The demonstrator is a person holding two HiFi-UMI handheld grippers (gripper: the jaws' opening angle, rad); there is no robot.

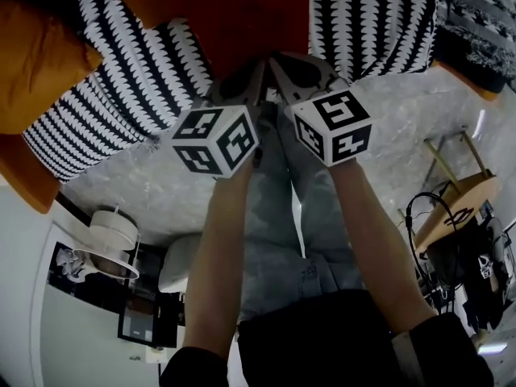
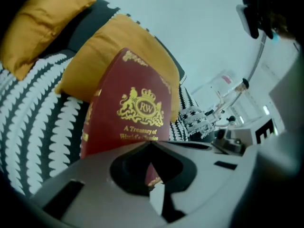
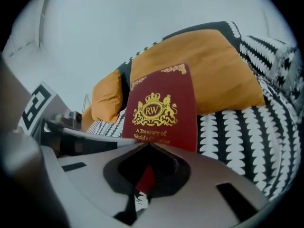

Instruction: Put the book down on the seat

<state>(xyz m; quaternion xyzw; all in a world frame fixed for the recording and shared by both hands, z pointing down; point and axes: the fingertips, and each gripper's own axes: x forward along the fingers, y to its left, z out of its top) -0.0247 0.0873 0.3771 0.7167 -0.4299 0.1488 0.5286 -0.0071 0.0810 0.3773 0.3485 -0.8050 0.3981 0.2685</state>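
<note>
A dark red book [image 1: 250,18] with a gold crest hangs over the black-and-white patterned seat [image 1: 137,79] of a sofa. In the head view my left gripper [image 1: 256,83] and right gripper [image 1: 278,77] meet side by side at the book's near edge, and both are shut on it. The left gripper view has the cover [image 2: 133,113] rising from my shut left gripper [image 2: 151,144], with an orange cushion [image 2: 114,51] behind it. In the right gripper view the book [image 3: 164,110] stands up from my shut right gripper [image 3: 149,144], above the seat [image 3: 237,132].
Orange cushions [image 1: 36,63] lie on the sofa's left end. A grey marbled floor [image 1: 161,192] lies below, with the person's jeans-clad legs [image 1: 282,240] on it. A wooden stool [image 1: 459,208] and cables [image 1: 451,272] stand at the right, a round white object [image 1: 113,232] at the lower left.
</note>
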